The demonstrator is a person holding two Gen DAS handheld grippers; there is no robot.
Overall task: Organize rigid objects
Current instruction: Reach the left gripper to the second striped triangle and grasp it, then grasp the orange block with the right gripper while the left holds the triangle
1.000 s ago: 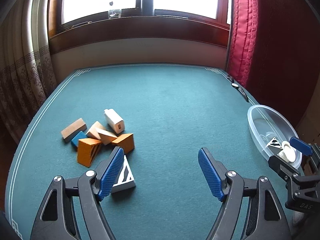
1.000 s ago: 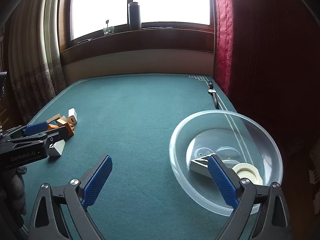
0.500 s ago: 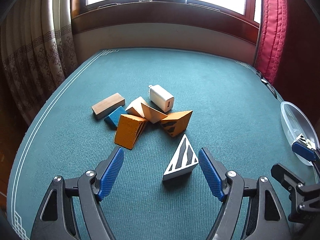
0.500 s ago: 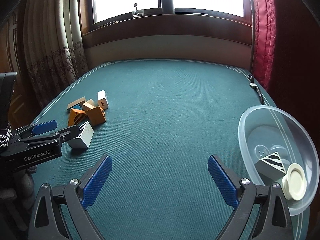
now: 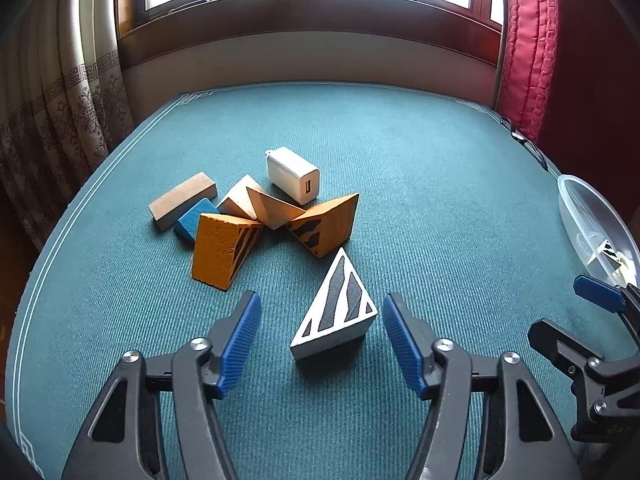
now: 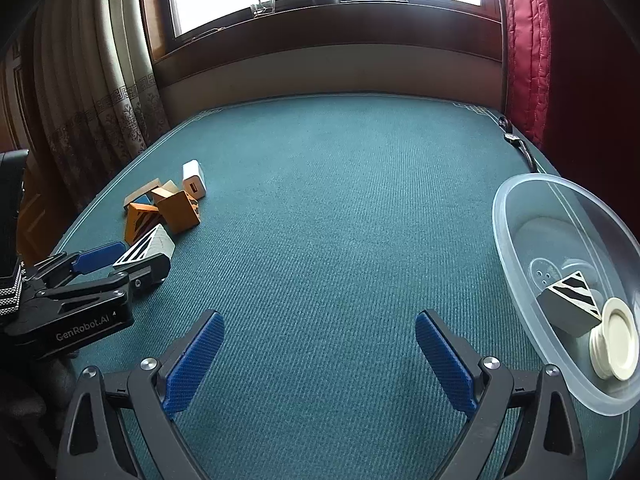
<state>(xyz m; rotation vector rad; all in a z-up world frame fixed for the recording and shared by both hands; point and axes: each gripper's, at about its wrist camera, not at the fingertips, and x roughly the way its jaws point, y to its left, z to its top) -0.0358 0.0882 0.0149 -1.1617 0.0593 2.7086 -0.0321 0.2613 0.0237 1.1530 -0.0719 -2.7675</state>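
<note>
A white triangular block with black stripes lies on the green table between the open fingers of my left gripper; neither pad touches it. It also shows in the right wrist view. Behind it lies a pile: two orange wedges, tan wooden pieces, a blue block, a brown bar and a white charger. My right gripper is open and empty over bare cloth. A clear bowl at right holds a striped block and a cream lid.
A wristwatch lies near the table's far right edge. Curtains hang at left and right, with a window sill behind the table. The table's white border line runs along the left edge.
My left gripper has swung left and forward from near the bowl to straddle the striped triangle. My right gripper has pulled back left from over the bowl.
</note>
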